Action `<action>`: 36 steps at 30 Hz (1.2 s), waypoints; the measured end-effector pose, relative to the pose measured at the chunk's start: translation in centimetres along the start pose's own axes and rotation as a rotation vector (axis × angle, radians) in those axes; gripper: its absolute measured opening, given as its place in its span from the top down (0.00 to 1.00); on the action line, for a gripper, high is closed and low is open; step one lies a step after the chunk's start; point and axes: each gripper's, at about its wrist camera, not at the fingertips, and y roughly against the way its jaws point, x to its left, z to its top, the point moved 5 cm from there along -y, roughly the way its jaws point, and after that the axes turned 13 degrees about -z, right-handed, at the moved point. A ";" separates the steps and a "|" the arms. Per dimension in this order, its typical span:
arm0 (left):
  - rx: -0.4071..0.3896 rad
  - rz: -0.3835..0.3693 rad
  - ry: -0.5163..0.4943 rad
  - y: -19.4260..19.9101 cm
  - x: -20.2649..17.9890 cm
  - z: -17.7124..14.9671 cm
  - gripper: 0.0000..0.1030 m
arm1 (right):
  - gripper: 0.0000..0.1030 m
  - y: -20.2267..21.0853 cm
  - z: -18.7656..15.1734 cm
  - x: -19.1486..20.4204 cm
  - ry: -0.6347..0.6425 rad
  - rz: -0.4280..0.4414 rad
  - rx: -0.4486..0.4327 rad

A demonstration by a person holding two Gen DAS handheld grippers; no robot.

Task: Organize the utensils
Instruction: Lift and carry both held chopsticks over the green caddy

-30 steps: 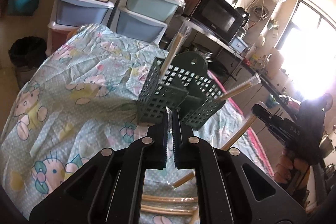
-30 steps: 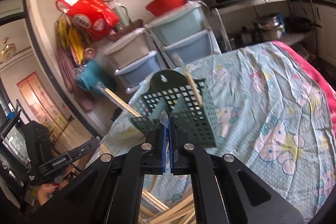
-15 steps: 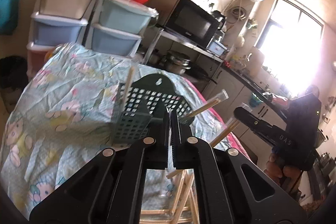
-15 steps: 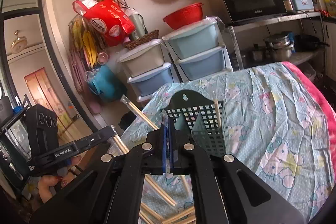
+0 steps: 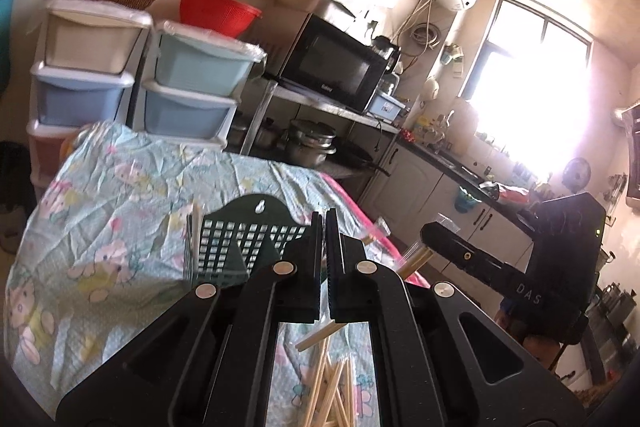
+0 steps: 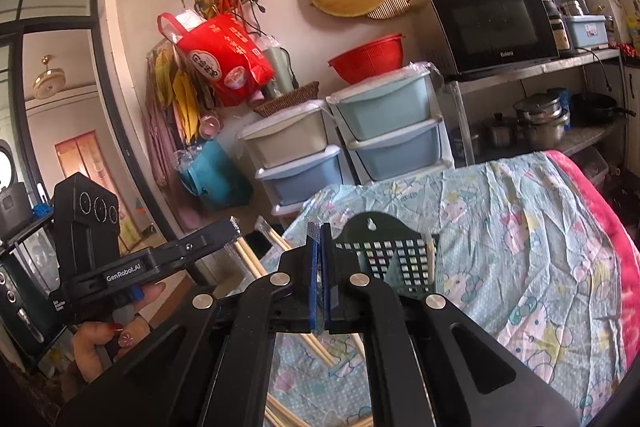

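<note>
Left gripper [image 5: 324,227] pinching wrapped chopsticks [image 6: 250,259], right gripper [image 6: 319,239] pinching chopsticks [image 5: 414,261], green basket [image 5: 236,247] beyond both.

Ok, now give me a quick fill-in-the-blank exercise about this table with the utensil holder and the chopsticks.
1. The slotted utensil holder is dark ____.
2. Only ____ chopstick stands in it.
3. The left gripper and right gripper are each ____ on wrapped chopsticks.
4. The bowl on top of the drawers is ____.

Missing words: green; one; shut; red.
</note>
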 end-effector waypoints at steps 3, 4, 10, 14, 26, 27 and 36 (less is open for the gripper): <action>-0.010 -0.005 -0.017 0.0 -0.6 0.8 0.99 | 0.98 0.4 0.8 0.5 0.011 0.008 -0.020; -0.011 -0.006 -0.021 -0.1 -0.7 1.1 0.99 | 0.98 0.5 1.0 0.6 0.016 0.010 -0.027; -0.033 -0.014 -0.048 -0.3 -1.6 2.7 0.99 | 0.98 1.0 2.7 1.3 0.042 0.016 -0.069; -0.059 -0.018 -0.073 -0.2 -2.3 4.2 0.99 | 0.98 1.3 4.2 1.6 0.047 0.018 -0.101; -0.110 -0.008 -0.090 -2.0 -2.8 8.9 0.99 | 0.98 0.9 8.8 1.9 0.060 -0.017 -0.176; -0.110 -0.007 -0.091 -2.2 -2.8 9.1 0.99 | 0.98 0.8 9.1 1.9 0.059 -0.018 -0.182; -0.117 0.043 -0.095 -4.5 -1.1 10.1 0.99 | 0.98 -1.3 10.0 0.0 0.031 -0.053 -0.196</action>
